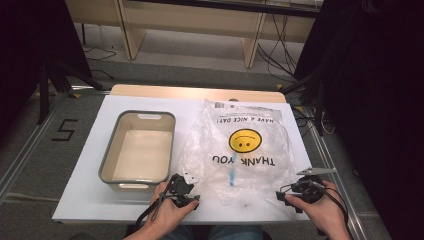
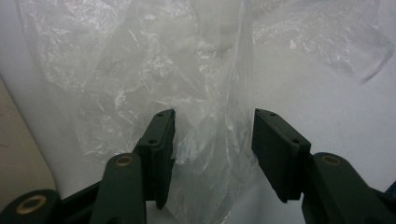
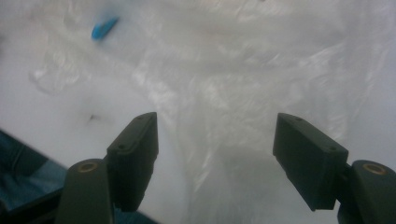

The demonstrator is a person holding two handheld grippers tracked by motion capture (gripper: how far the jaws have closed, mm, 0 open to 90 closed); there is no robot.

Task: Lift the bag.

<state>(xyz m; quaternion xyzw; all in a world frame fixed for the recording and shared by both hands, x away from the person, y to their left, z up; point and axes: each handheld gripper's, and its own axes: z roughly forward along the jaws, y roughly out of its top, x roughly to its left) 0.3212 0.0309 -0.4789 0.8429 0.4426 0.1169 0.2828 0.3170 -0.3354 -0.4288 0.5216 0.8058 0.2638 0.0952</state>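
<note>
Plastic bag (image 1: 240, 150), clear with a yellow smiley and upside-down "THANK YOU", lies flat on the white bench (image 1: 85, 200), right of the empty grey bin (image 1: 137, 149). At its near left corner the left tool (image 2: 212, 140) stands about half open, crumpled film between the jaws but not pinched. At the near right corner the right tool (image 3: 217, 149) gapes wide over the film, gripping nothing. Judging by this, the work has barely begun: neither corner is taken, and lifting or opening the bag remains.
</note>
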